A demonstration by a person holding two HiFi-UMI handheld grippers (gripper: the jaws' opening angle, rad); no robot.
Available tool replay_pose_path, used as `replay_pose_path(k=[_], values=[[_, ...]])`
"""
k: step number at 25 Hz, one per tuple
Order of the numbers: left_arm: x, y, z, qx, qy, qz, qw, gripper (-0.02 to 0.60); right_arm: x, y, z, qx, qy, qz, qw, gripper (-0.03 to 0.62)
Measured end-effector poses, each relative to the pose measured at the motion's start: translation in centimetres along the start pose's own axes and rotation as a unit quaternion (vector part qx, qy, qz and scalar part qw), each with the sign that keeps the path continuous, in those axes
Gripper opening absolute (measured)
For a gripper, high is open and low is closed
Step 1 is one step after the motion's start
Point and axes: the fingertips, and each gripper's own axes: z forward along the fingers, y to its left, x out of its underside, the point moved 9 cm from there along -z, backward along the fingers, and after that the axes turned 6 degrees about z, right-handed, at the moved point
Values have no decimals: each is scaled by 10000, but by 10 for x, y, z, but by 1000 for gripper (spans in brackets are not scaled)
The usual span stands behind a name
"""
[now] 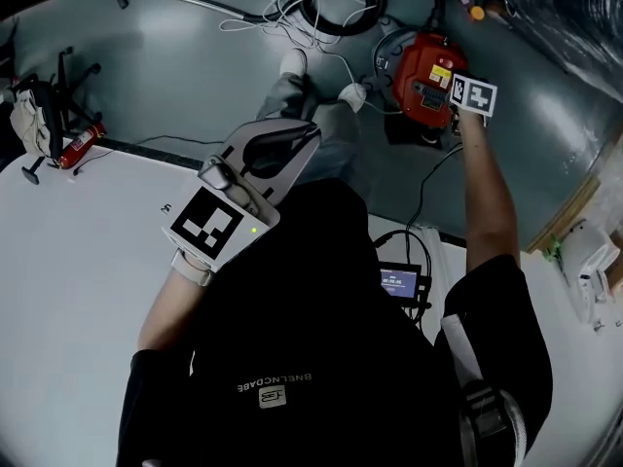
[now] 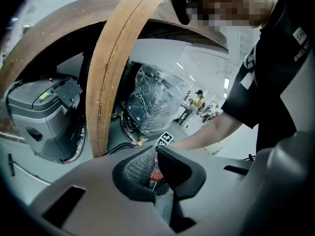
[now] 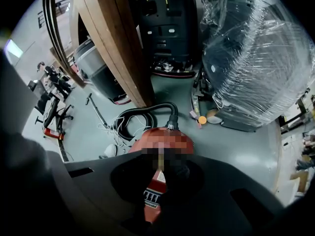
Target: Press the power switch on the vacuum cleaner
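The red vacuum cleaner [image 1: 421,71] stands on the grey floor, its black hose [image 1: 355,3] coiled behind it. My right gripper [image 1: 443,97] reaches down onto its top, jaws shut, the marker cube just to the right. In the right gripper view the shut gripper [image 3: 161,163] lies over the red body [image 3: 162,131]; a mosaic patch hides the contact spot and the switch. My left gripper [image 1: 292,136] hangs in the air above the white table's edge, shut and holding nothing. Its dark pads [image 2: 135,163] meet, with a red sliver of the vacuum cleaner [image 2: 155,172] beyond.
A white table [image 1: 78,261] fills the lower left, with a small screen [image 1: 399,282] by its right end. White cables [image 1: 292,22] trail on the floor. A red extinguisher [image 1: 83,142] lies far left. Curved wooden beams [image 3: 118,48], a film-wrapped pallet [image 3: 256,58] and a grey machine [image 2: 44,117] stand behind.
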Motion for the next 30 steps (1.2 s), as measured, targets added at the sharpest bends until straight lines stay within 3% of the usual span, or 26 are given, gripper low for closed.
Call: replay_pose_path(k=[8, 14, 30], values=[[27, 11, 11, -74, 294, -102, 9995, 15, 3, -6, 47, 104, 62, 423, 9990, 35], [38, 14, 21, -104, 421, -226, 9988, 15, 4, -15, 71, 312, 193, 450, 9983, 35], [47, 15, 24, -179, 564, -362, 9976, 15, 6, -25, 80, 284, 237, 553, 9978, 35]])
